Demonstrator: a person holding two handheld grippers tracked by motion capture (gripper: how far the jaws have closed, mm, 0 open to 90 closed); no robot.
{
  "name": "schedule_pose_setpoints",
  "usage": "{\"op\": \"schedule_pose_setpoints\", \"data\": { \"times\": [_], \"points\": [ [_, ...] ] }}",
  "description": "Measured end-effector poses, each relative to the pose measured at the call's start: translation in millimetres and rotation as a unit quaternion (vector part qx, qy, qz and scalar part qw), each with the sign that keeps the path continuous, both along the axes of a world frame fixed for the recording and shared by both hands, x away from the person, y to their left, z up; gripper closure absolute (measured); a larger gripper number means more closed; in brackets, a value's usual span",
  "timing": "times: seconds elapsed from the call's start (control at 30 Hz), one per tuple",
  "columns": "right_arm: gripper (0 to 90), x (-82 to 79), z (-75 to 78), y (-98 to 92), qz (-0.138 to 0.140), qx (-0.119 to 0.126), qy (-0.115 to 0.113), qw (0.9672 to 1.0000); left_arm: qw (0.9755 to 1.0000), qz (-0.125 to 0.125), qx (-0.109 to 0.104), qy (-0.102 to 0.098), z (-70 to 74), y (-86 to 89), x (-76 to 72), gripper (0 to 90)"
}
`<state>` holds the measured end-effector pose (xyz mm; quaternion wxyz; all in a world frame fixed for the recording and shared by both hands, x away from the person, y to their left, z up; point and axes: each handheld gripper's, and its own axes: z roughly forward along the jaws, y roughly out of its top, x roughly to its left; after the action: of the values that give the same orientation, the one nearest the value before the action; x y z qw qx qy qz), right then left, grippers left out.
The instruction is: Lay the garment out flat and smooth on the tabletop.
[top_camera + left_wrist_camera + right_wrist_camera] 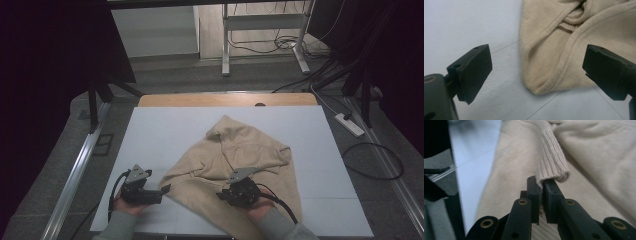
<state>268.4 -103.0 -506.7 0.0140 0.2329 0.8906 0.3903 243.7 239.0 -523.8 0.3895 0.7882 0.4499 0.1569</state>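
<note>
A beige knit sweater (235, 160) lies crumpled on the white table cover (165, 135). My right gripper (226, 194) sits over its front part, jaws shut on the ribbed sleeve cuff (552, 162); the right gripper (541, 185) pinches the cuff's edge between its pads. My left gripper (165, 189) rests on the table just left of the sweater's near corner. In the left gripper view its jaws stand wide apart around the left gripper's midpoint (537, 67), with the rounded sweater corner (541, 80) lying between them, untouched.
The table's wooden far edge (225, 99) shows beyond the cover. A metal rail (75, 170) runs along the left, a power strip (349, 124) and cables (372, 160) lie on the floor at right. A desk frame (265, 35) stands behind.
</note>
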Motion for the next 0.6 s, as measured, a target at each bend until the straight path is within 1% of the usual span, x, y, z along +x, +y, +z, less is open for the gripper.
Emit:
{"op": "schedule_pose_setpoints", "data": {
  "times": [0.07, 0.13, 0.23, 0.4, 0.43, 0.5, 0.53, 0.57, 0.6],
  "points": [
    [83.6, -5.7, 1.1, 1.0, 0.009, 0.008, 0.007, 0.9999, 1.0, 0.001, -0.002, -0.002, 0.5, 1.5, 0.1, 8.7],
    [83.6, -12.0, 1.3, 3.1, 0.018, 0.01, 0.01, 0.9997, 0.9999, 0.006, -0.007, -0.005, 1.0, 2.4, -0.2, 8.7],
    [83.6, -24.7, 0.7, 7.9, 0.041, 0.009, 0.015, 0.999, 0.9999, 0.008, -0.009, -0.01, 2.3, 3.3, -0.7, 8.8],
    [83.7, -45.6, 0.4, 18.6, 0.08, 0.013, 0.022, 0.9965, 0.9998, 0.009, -0.013, -0.012, 3.4, 3.2, -1.1, 8.8],
    [83.7, -51.0, 0.3, 21.9, 0.089, 0.017, 0.03, 0.9954, 0.9998, 0.009, -0.013, -0.013, 3.6, 3.1, -1.2, 8.8],
    [83.8, -60.1, 0.4, 27.7, 0.107, 0.019, 0.038, 0.9934, 0.9997, 0.009, -0.017, -0.015, 4.7, 3.6, -1.7, 8.8],
    [83.8, -65.3, 0.5, 31.1, 0.118, 0.021, 0.044, 0.9918, 0.9996, 0.01, -0.019, -0.017, 5.9, 4.1, -2.3, 8.8],
    [83.9, -72.3, 0.3, 35.9, 0.134, 0.024, 0.05, 0.9894, 0.9995, 0.011, -0.021, -0.019, 6.6, 4.3, -2.6, 8.8],
    [83.9, -76.9, 0.5, 38.8, 0.143, 0.023, 0.053, 0.988, 0.9994, 0.011, -0.022, -0.022, 7.7, 4.8, -3.1, 8.8]
  ]
}}
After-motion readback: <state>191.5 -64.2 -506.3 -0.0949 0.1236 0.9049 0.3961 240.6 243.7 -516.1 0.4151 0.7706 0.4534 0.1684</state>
